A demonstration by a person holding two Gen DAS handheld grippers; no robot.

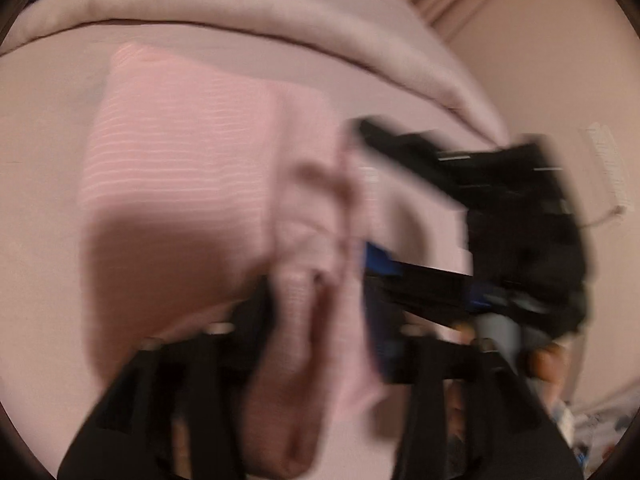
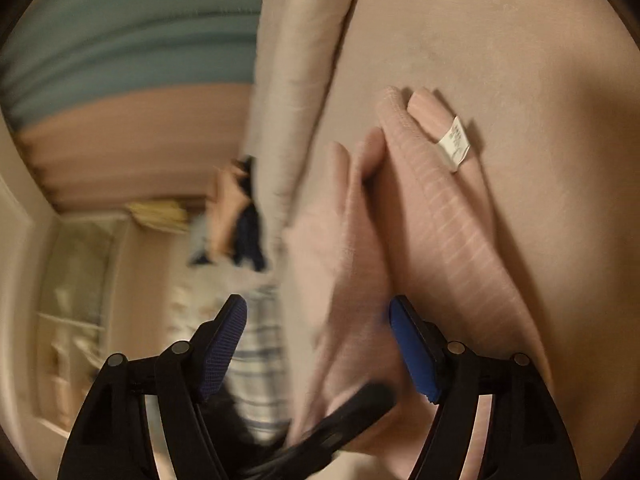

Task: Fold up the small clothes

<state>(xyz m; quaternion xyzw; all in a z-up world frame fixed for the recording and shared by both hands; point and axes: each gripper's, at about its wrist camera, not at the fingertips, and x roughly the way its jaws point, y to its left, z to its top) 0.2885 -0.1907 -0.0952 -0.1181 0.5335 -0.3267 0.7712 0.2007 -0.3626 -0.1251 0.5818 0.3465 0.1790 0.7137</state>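
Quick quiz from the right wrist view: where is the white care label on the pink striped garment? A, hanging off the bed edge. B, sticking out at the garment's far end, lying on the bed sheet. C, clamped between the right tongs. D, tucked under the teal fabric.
B: the white care label sticks out at the far end of the pink striped garment, over the bed sheet, well beyond the open right tongs.
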